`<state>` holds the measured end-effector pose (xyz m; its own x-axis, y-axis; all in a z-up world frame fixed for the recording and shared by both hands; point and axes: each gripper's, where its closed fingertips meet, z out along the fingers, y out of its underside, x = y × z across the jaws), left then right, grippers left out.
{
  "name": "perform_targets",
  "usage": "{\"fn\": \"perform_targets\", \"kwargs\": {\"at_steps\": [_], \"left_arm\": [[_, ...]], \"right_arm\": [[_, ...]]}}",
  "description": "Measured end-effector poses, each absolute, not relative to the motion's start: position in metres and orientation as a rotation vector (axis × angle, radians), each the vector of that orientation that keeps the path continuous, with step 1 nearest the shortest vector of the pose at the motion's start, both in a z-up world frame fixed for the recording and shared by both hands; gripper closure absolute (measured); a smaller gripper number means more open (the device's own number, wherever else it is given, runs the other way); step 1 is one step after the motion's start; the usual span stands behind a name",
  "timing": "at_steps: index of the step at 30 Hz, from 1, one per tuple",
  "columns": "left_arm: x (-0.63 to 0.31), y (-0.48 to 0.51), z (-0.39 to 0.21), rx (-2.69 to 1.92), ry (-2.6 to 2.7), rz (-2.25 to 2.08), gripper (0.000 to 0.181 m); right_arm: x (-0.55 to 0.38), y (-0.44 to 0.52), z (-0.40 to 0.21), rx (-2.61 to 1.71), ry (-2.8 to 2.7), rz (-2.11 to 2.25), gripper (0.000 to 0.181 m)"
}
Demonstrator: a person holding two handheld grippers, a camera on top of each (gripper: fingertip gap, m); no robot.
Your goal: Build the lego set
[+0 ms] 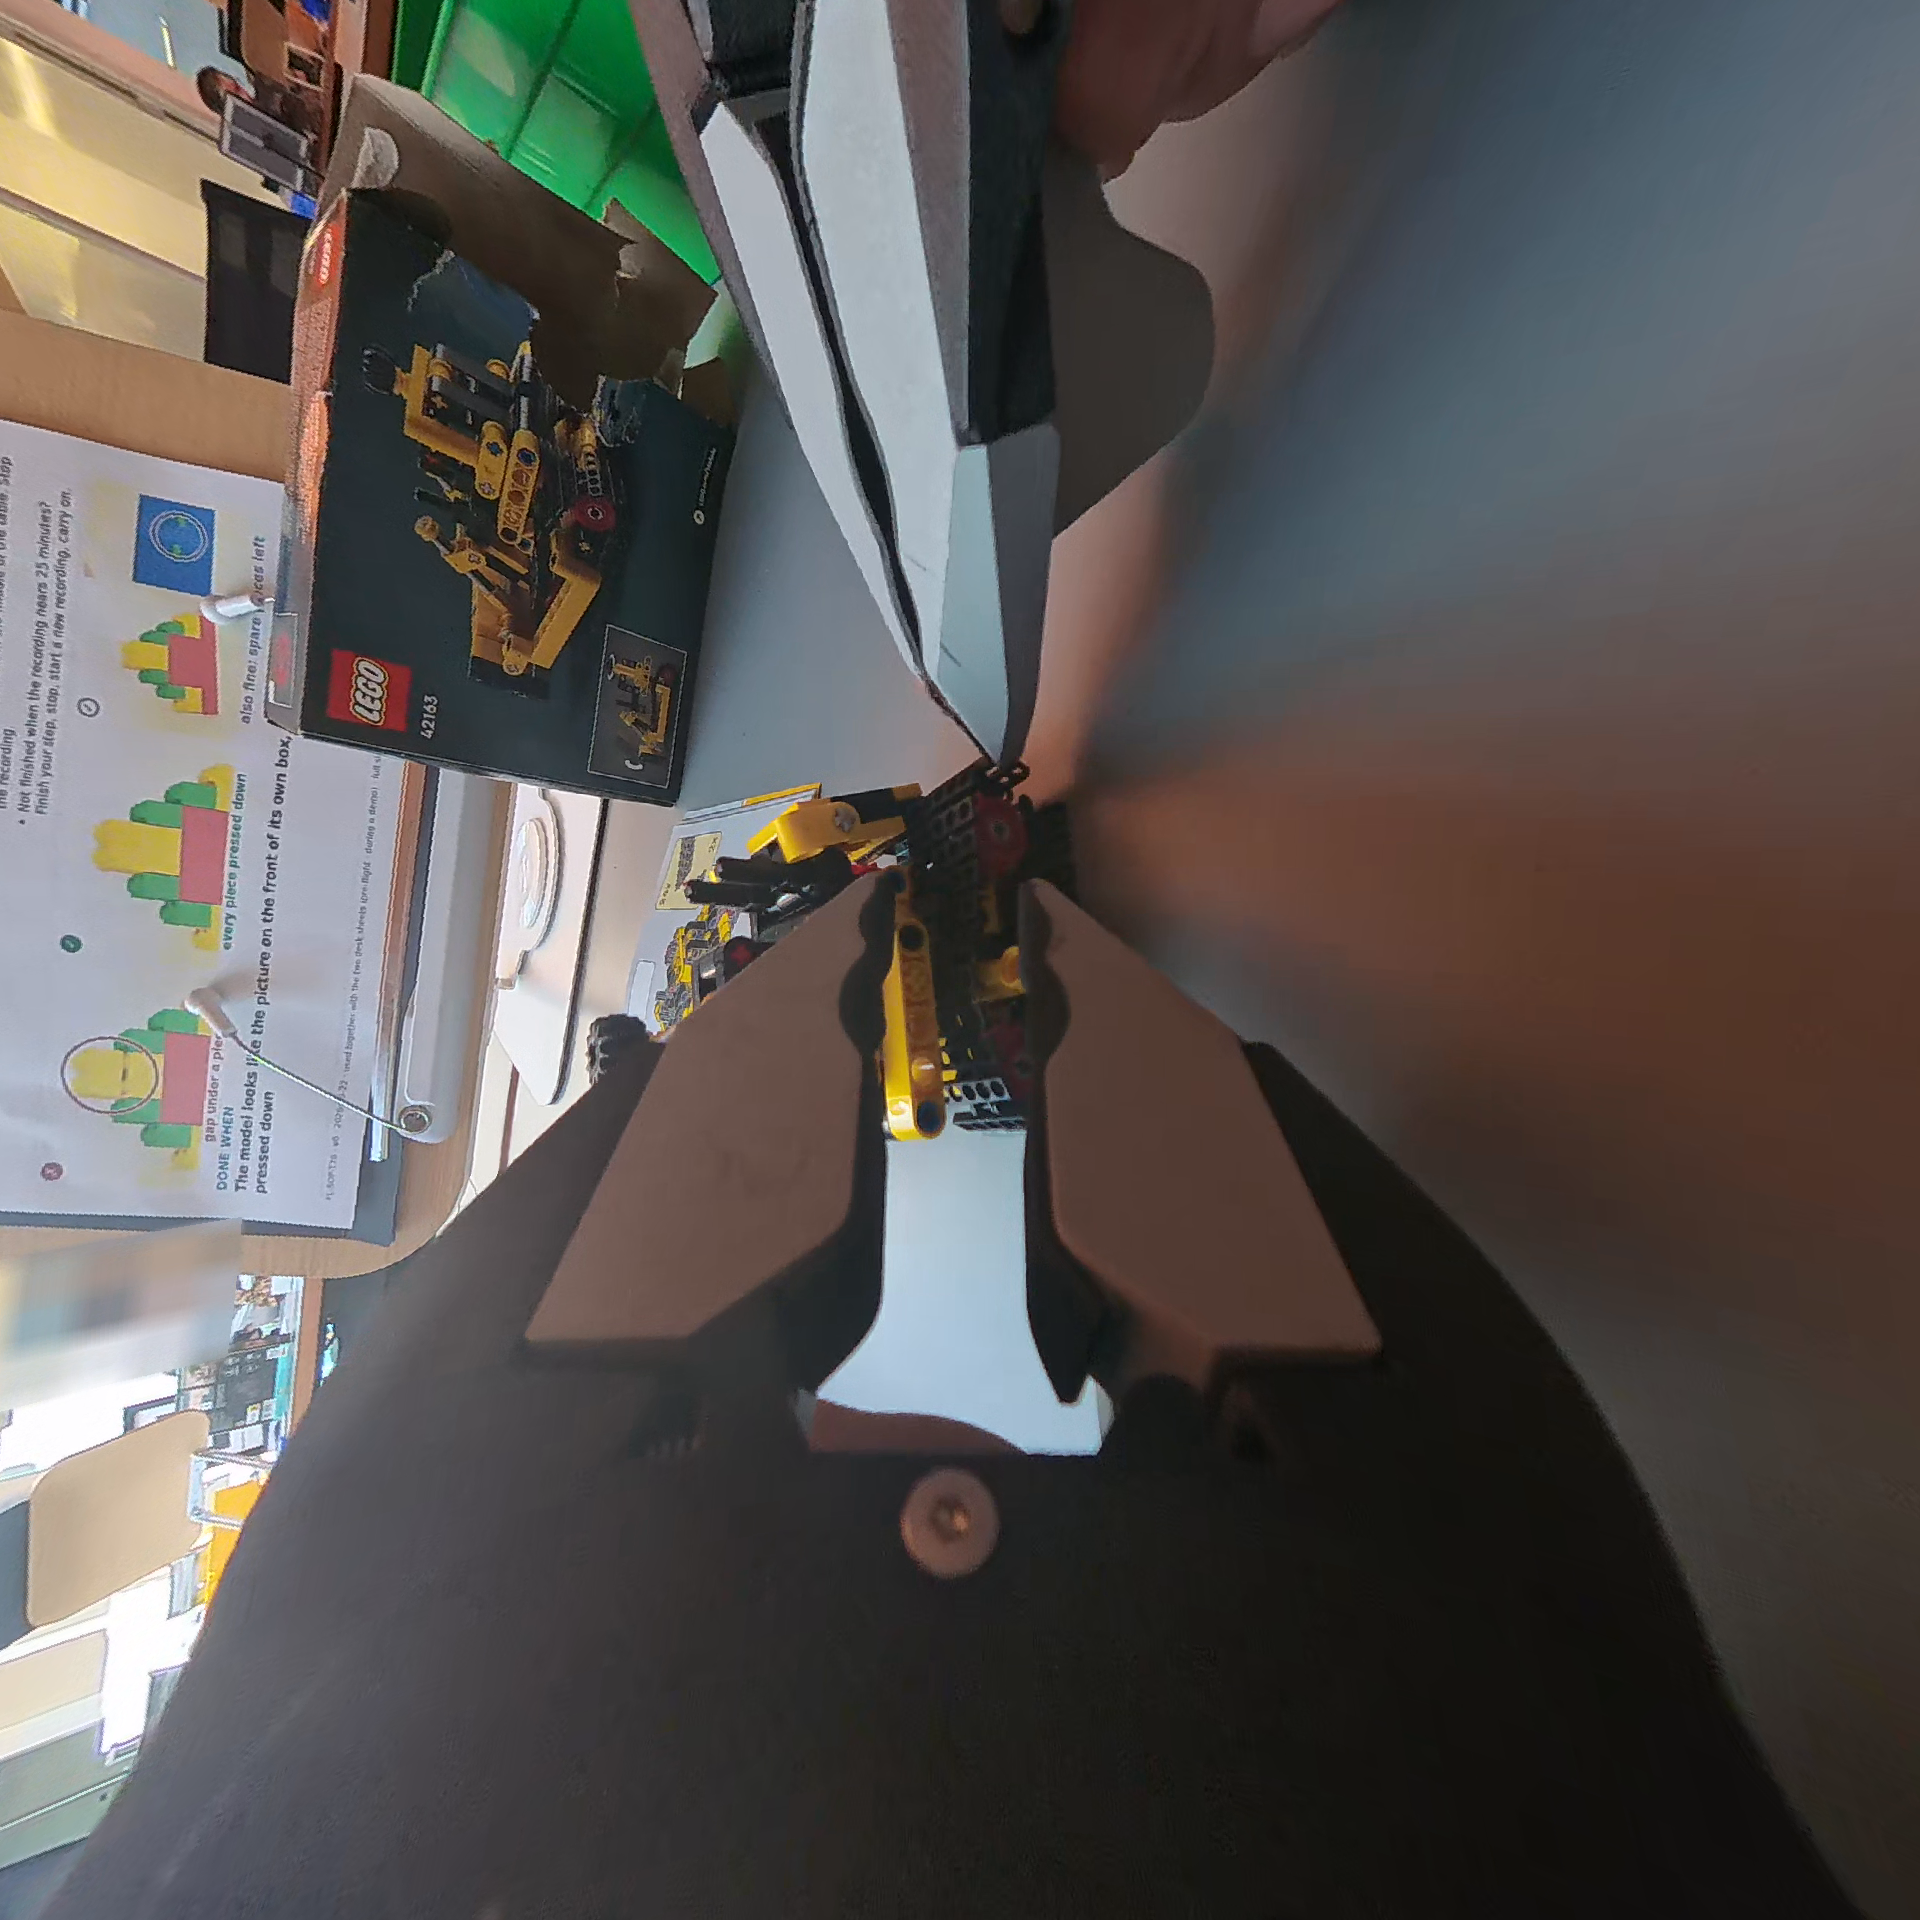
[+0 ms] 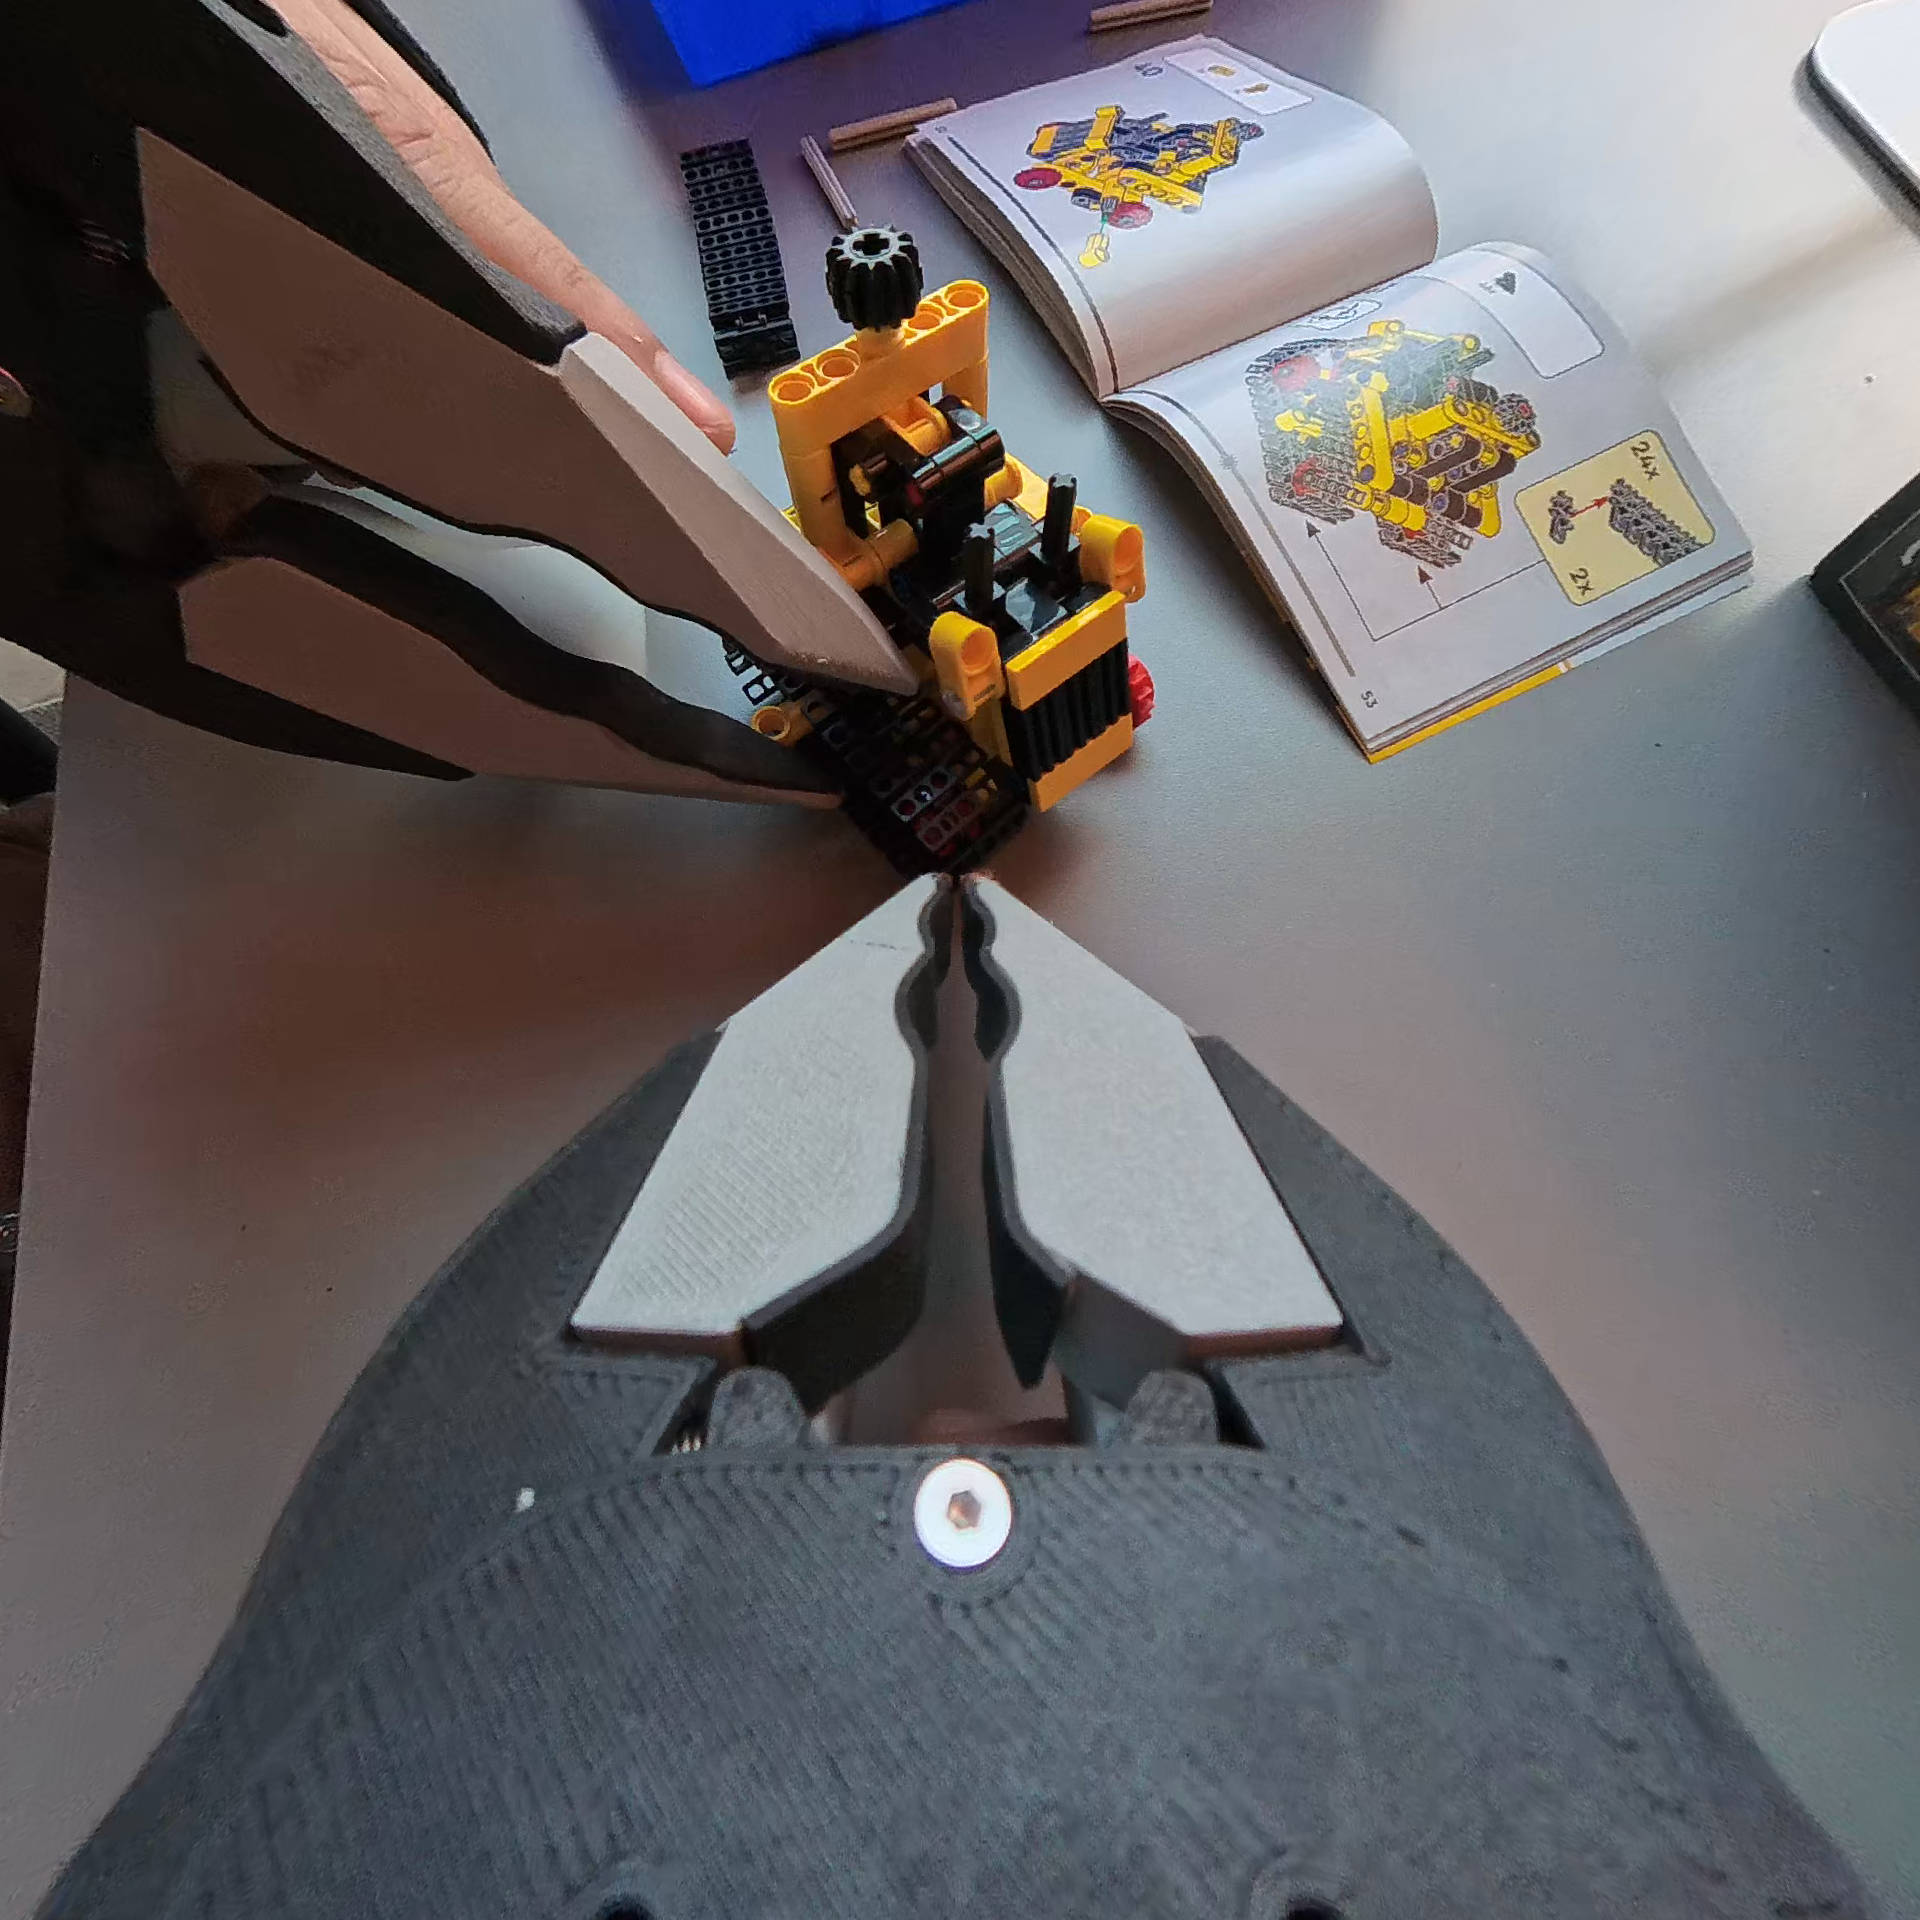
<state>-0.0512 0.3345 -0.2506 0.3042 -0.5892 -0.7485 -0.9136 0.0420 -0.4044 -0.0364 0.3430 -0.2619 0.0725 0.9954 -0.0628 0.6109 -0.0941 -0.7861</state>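
Bulldozer model (image 2: 966, 582): yellow and black lego build, standing on the grey table (image 2: 1455, 1039) directly ahead of my right gripper and held by my left one.
Left gripper (image 1: 961, 904): my jaws are clamped across the model's side, one finger on the black track, the other on the far flank; the yellow beam (image 1: 909, 1018) shows in the gap between them.
Right gripper (image 2: 958, 883): my jaws are pressed together with nothing between them, tips just beside the near end of the fitted track (image 2: 914, 779); whether they touch it I cannot tell.
Handling, model: I judge it light and rigid in the frame, but pin-jointed, so parts can pop off under a squeeze or a twist.
Handling, track: linked and flexible; likely to sag or unclip if pulled by one link.
Best hold: across the solid chassis low down, as my left jaws have it, not by the levers or the black gear (image 2: 875, 275) on top.
Loose track strip (image 2: 740, 255): lies flat beyond the model, apart from it; I judge it is the second track, not yet fitted.
Instruction booklet (image 2: 1351, 416): open, to the right of the model.
Set box (image 1: 499, 499): stands behind the model in the left wrist view.
Hidden: the model's far side and underside; the contact under my left fingers.
Cut off: the right half of the left wrist view is a blur; a hand (image 2: 561, 239) partly shows behind the left gripper.
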Motion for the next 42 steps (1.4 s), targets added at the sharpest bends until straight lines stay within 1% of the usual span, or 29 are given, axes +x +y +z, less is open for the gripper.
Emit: {"fn": "perform_targets", "kwargs": {"at_steps": [8,11,14,19,22,24,27,32,35,38,40,42], "left_arm": [[-0.049,0.327,-0.234,-1.637,1.373,0.384,0.162],[-0.055,0.327,-0.230,-1.650,1.363,0.389,0.165],[-0.061,0.328,-0.235,-1.685,1.370,0.388,0.167],[-0.063,0.330,-0.230,-1.661,1.367,0.396,0.166],[-0.066,0.329,-0.218,-1.683,1.319,0.309,0.161],[-0.074,0.333,-0.209,-1.702,1.261,0.288,0.148],[-0.080,0.336,-0.205,-1.727,1.221,0.209,0.150],[-0.080,0.331,-0.204,-1.757,1.212,0.074,0.135],[-0.070,0.318,-0.190,-1.714,1.222,-0.005,0.135],[-0.076,0.319,-0.179,-1.701,1.191,0.003,0.134],[-0.091,0.328,-0.182,-1.738,1.158,0.023,0.133],[-0.103,0.335,-0.192,-1.794,1.147,0.017,0.127]], "right_arm": [[-0.036,0.343,-0.263,-1.760,-1.604,0.814,0.181],[-0.036,0.343,-0.262,-1.751,-1.603,0.808,0.181],[-0.037,0.340,-0.262,-1.758,-1.606,0.842,0.171],[-0.039,0.342,-0.264,-1.768,-1.605,0.806,0.174],[-0.040,0.342,-0.265,-1.767,-1.608,0.785,0.181],[-0.040,0.342,-0.266,-1.767,-1.611,0.779,0.181],[-0.040,0.342,-0.265,-1.770,-1.607,0.778,0.181],[-0.039,0.342,-0.263,-1.762,-1.602,0.783,0.181],[-0.040,0.341,-0.263,-1.767,-1.603,0.799,0.176],[-0.041,0.340,-0.263,-1.757,-1.608,0.805,0.174],[-0.043,0.339,-0.262,-1.746,-1.607,0.799,0.173],[-0.045,0.339,-0.261,-1.731,-1.607,0.793,0.172]]}}
